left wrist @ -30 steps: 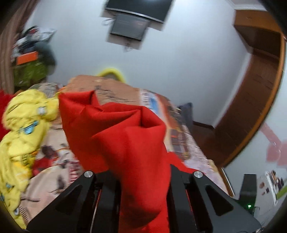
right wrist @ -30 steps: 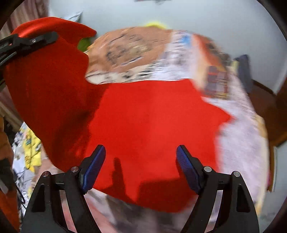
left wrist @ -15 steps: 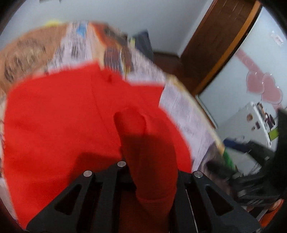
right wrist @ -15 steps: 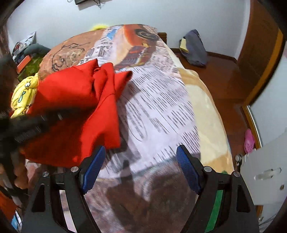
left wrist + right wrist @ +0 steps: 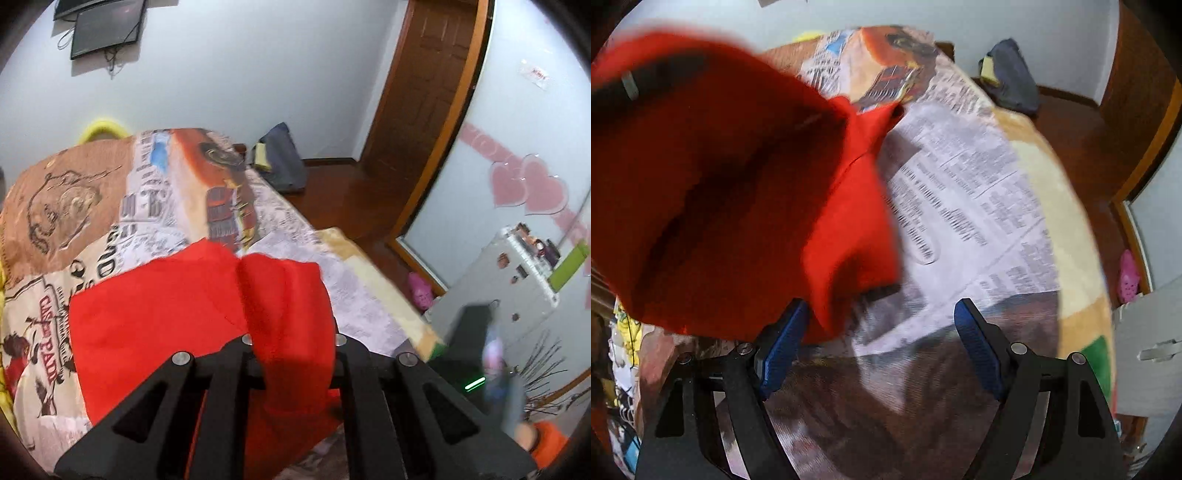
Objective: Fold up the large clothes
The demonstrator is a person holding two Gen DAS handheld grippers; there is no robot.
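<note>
The left tongs [image 5: 293,354] are clamping a bunched fold of the red garment [image 5: 166,314], which is running up between their fingers and spreading out ahead and to their left over the printed bedspread [image 5: 155,206]. The right tongs [image 5: 877,350] are standing wide open and holding nothing, their blue pads [image 5: 977,354] well apart; in the right wrist view the garment is hanging blurred above and to their left, its lower edge draping just over the left pad, while bare bedspread is lying ahead and to their right. Judging from this, the step in hand is carrying one gathered side of the garment across to lay a fold, or to spread it flat first; which one cannot be told. The next move is likely calling for the right tongs to reach left and pinch a free corner or hem, so that both can be pulling the cloth taut before lowering it onto the bed.
</note>
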